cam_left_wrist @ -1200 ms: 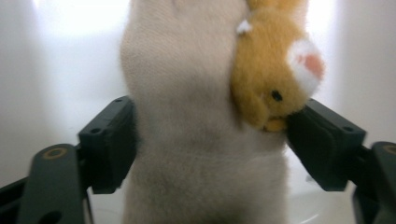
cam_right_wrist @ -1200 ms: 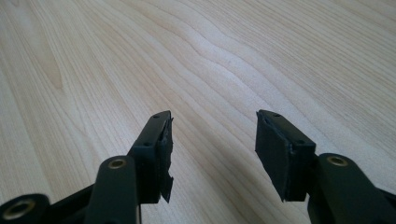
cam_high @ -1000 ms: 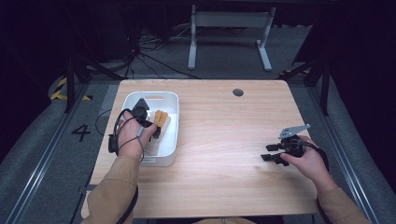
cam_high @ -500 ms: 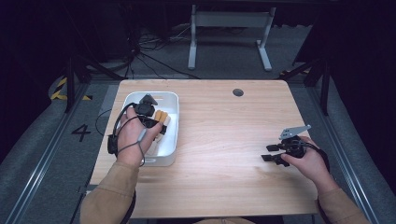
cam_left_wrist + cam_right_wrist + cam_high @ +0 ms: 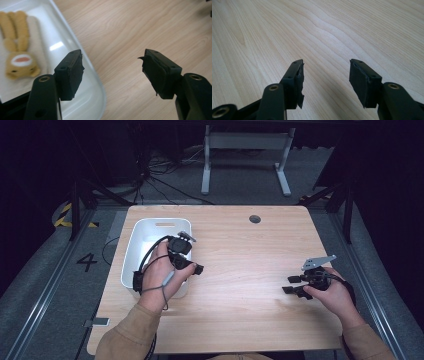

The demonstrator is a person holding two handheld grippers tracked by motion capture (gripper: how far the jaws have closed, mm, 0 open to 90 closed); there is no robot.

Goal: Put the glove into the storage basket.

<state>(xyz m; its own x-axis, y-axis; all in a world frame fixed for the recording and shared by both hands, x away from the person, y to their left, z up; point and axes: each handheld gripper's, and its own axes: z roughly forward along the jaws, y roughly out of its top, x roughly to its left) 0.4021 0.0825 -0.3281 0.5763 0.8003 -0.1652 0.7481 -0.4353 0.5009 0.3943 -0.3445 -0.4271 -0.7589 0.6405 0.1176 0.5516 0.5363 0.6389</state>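
Note:
A yellow plush toy [image 5: 20, 57] with long ears lies in the white bin [image 5: 131, 255], whose rim [image 5: 96, 85] runs under my left jaws. My left gripper [image 5: 196, 268] hangs over the bin's right rim and points out across the wooden table [image 5: 240, 270]. In its own view the left gripper [image 5: 112, 56] is open; its jaws have just been closing a little, with nothing between them. My right gripper [image 5: 289, 284] rests low at the table's right side. Seen in its own view, the right gripper [image 5: 326, 62] is open over bare wood.
A round cable port [image 5: 255, 219] sits in the table near its far edge. A desk frame [image 5: 245, 150] and cables lie on the dark floor beyond. The person's forearms come in from the near edge.
My left hand has lifted and moved right from over the bin's inside to over its right rim, leaving the plush toy in the bin. The right hand has kept still.

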